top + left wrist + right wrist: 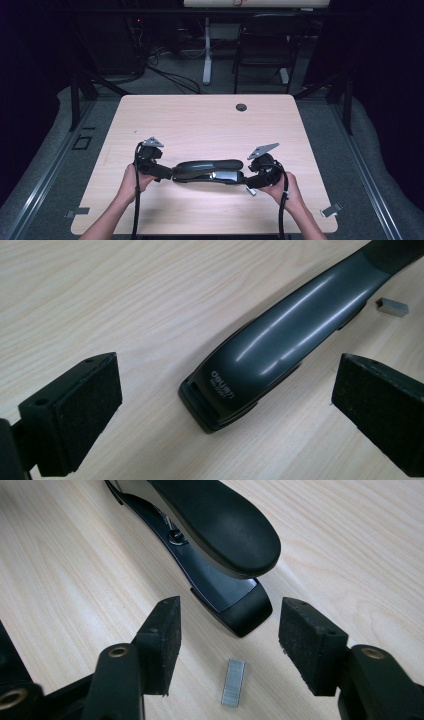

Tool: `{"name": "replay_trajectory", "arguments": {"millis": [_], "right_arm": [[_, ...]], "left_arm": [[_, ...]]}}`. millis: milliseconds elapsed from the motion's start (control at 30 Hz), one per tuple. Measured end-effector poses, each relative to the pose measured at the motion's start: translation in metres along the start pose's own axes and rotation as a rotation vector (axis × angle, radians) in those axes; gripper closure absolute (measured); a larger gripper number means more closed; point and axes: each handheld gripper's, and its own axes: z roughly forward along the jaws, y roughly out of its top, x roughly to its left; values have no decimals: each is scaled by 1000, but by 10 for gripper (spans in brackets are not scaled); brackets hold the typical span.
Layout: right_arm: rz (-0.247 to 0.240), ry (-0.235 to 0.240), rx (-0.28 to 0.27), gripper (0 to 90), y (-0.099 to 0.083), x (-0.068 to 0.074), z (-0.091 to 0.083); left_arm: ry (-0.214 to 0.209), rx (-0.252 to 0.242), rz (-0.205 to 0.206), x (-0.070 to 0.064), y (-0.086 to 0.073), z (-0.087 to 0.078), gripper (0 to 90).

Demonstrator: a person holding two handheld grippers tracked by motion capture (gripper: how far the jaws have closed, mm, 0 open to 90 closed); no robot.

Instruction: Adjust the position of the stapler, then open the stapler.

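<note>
A black stapler (207,171) lies lengthwise on the wooden table (200,125), near its front. My left gripper (167,174) is at the stapler's left end and my right gripper (248,182) at its right end. In the left gripper view the open jaws of the left gripper (225,410) straddle the stapler's hinged rear end (260,360) without touching it. In the right gripper view the right gripper (230,640) is open just short of the stapler's front tip (240,612). A small strip of staples (233,681) lies on the table between its pads; the strip (392,306) also lies beside the stapler.
A round cable hole (241,107) sits near the table's far edge. Metal clips (77,212) (331,210) stand at the two front corners. Beyond the table are a dark chair (265,45) and a white desk leg (207,50).
</note>
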Motion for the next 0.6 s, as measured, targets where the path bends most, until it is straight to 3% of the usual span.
{"name": "replay_trajectory", "arguments": {"millis": [300,367,467,600], "right_arm": [[-6,-14,24,525,-2,0,6],[-5,-14,23,566,-2,0,6],[0,-9,24,702,-4,-3,8],[20,-3,25,759,-5,-4,12]], "left_arm": [[4,-50,23,-18,3,-5,0],[6,-73,35,-25,5,-7,2],[3,-98,63,-37,6,-7,30],[14,-107,78,-49,7,-5,70]]}}
